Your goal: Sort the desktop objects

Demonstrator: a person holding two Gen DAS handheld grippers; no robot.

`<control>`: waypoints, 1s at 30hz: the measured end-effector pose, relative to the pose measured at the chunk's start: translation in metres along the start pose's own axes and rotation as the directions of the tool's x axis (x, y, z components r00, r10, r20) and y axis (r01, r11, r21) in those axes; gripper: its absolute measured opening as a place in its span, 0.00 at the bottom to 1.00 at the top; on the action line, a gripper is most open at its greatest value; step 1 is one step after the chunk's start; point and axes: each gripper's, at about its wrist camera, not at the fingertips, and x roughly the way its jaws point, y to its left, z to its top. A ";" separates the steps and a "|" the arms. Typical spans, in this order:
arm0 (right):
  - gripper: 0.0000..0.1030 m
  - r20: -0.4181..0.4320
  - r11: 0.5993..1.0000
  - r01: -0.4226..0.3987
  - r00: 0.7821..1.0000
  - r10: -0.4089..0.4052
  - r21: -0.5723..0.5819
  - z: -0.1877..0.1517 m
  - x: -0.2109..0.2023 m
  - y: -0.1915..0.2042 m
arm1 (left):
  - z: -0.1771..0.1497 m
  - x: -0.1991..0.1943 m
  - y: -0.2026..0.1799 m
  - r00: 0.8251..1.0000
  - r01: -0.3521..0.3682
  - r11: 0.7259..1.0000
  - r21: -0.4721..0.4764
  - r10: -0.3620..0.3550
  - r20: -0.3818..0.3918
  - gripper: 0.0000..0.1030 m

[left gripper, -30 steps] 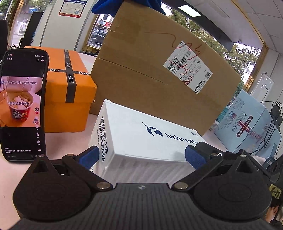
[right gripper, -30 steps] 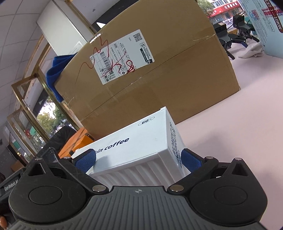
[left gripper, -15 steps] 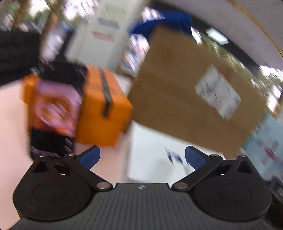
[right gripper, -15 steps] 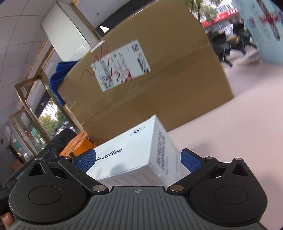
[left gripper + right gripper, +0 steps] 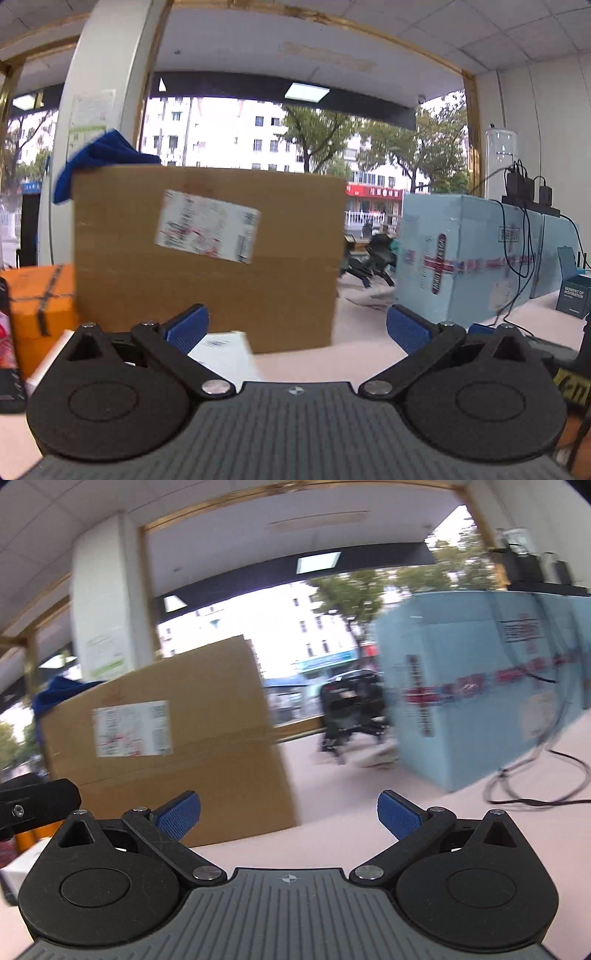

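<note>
Left wrist view shows the left gripper (image 5: 297, 326) released, its blue pads wide apart with nothing between them, raised over the pale pink desk (image 5: 362, 350). A white box (image 5: 221, 354) lies on the desk low and left, partly hidden behind the left finger, just in front of a large brown carton (image 5: 207, 258) with a blurred shipping label; a blue cloth (image 5: 99, 158) sits on the carton's far left corner. An orange box (image 5: 37, 302) stands at the left, a light blue box (image 5: 461, 258) at the right. Right wrist view shows the right gripper (image 5: 288, 812) likewise released and empty, facing the carton and the blue box, with black cables (image 5: 535, 782) trailing on the desk at the right.
</note>
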 end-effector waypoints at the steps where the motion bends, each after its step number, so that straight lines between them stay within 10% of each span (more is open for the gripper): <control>1: 1.00 0.012 0.999 0.044 0.999 -0.044 0.002 0.001 -0.001 -0.010 | -0.001 0.009 -0.011 1.000 0.007 1.000 -0.015 -0.007 -0.025 1.00; 10: 1.00 -0.226 0.934 0.353 0.915 -0.333 0.054 -0.005 0.042 -0.086 | -0.041 0.102 -0.068 0.974 0.031 0.999 0.016 -0.026 -0.224 1.00; 16: 1.00 -0.322 0.896 0.432 0.838 -0.440 -0.100 -0.017 0.059 -0.084 | -0.060 0.143 -0.057 0.919 0.074 0.997 -0.015 -0.074 -0.387 1.00; 21: 1.00 -0.354 0.906 0.408 0.835 -0.421 -0.114 -0.027 0.053 -0.083 | -0.071 0.164 -0.041 0.878 -0.016 0.999 -0.040 -0.005 -0.478 1.00; 30: 1.00 -0.385 0.921 0.342 0.837 -0.389 -0.186 -0.034 0.060 -0.064 | -0.078 0.167 -0.043 0.879 -0.099 0.993 0.063 0.117 -0.463 1.00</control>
